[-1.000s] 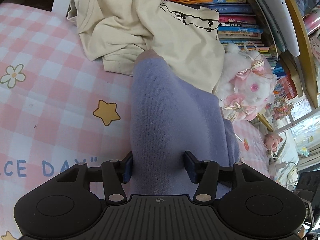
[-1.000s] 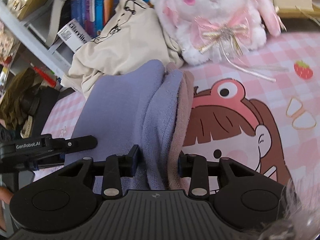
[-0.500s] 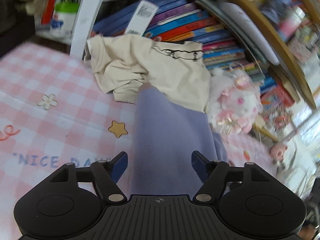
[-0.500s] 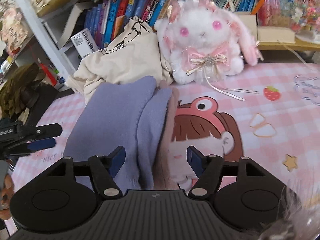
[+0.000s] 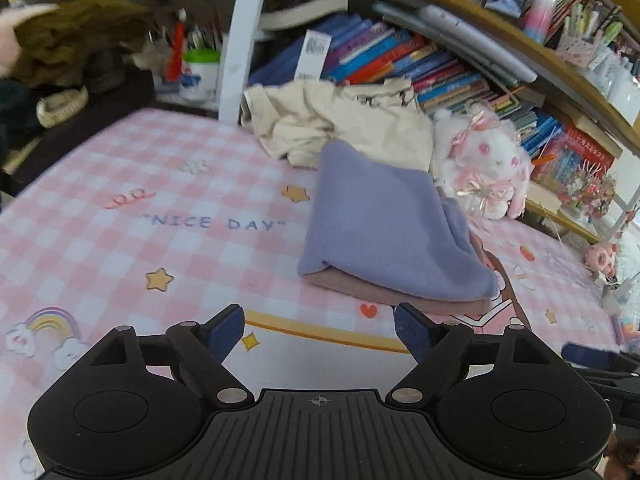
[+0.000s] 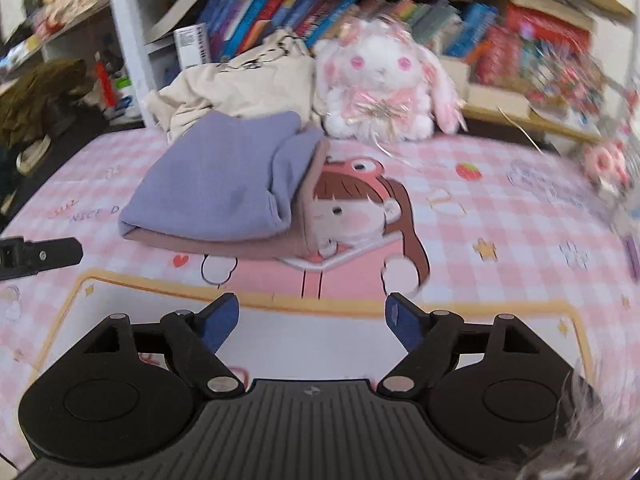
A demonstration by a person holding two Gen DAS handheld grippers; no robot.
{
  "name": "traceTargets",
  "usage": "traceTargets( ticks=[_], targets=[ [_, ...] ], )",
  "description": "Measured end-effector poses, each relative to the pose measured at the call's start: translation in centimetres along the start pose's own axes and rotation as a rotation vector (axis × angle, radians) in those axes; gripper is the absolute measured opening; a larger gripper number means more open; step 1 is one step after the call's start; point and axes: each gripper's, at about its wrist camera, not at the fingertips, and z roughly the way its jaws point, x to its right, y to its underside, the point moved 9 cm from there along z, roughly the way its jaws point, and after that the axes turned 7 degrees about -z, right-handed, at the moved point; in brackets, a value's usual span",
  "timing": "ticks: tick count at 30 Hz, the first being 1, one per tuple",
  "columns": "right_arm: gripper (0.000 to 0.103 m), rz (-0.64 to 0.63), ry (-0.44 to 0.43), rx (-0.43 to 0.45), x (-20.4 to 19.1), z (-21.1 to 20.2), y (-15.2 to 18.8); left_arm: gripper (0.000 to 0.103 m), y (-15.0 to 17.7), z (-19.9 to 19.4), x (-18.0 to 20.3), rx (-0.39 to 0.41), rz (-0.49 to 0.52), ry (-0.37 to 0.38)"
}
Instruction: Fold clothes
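Note:
A folded lilac garment (image 5: 384, 224) with a dusty-pink underside lies on the pink checked mat (image 5: 120, 216); the right wrist view shows the same lilac garment (image 6: 224, 188) on that mat (image 6: 500, 248). A crumpled cream T-shirt (image 5: 340, 124) sits behind it against the books, seen too as the cream T-shirt (image 6: 240, 88). My left gripper (image 5: 319, 330) hangs well back from the lilac fold, jaws still opening, nothing between them. My right gripper (image 6: 312, 320) is likewise pulled back and opening, its gap bare. The left gripper's tip (image 6: 40, 256) shows at the left edge.
A white plush rabbit (image 6: 384, 88) sits beside the clothes; the same rabbit (image 5: 484, 164) shows in the left view. Shelves of books (image 5: 380, 60) run along the far side. A dark green garment (image 5: 72, 40) and a person's hand (image 5: 10, 44) are at far left.
Both grippers let go of the lilac garment, opened wide and drew back and upward. The folded garment now lies free on the mat, farther from both cameras.

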Motion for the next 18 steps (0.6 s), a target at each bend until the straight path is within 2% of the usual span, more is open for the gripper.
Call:
traceTargets(
  ticks=[3, 5, 12, 14, 18],
  targets=[
    [0.086, 0.058, -0.001, 0.028, -0.3, -1.3, 0.7, 0.087, 0.1, -1.0, 0.1, 0.046, 0.017, -0.018],
    [0.088, 0.034, 0.000, 0.036, -0.8, -1.7, 0.7, 0.088, 0.1, -1.1, 0.2, 0.055, 0.026, -0.029],
    [0.094, -0.007, 0.008, 0.037, -1.7, -2.2, 0.6, 0.090, 0.7, -1.5, 0.6, 0.047, 0.070, -0.043],
    [0.094, -0.009, 0.011, 0.040, -1.7, -2.3, 0.6, 0.095, 0.8, -1.6, 0.8, 0.051, 0.090, -0.054],
    [0.095, -0.005, 0.014, 0.046, -1.5, -2.4, 0.5, 0.097, 0.9, -1.7, 0.7, 0.053, 0.105, -0.087]
  ],
)
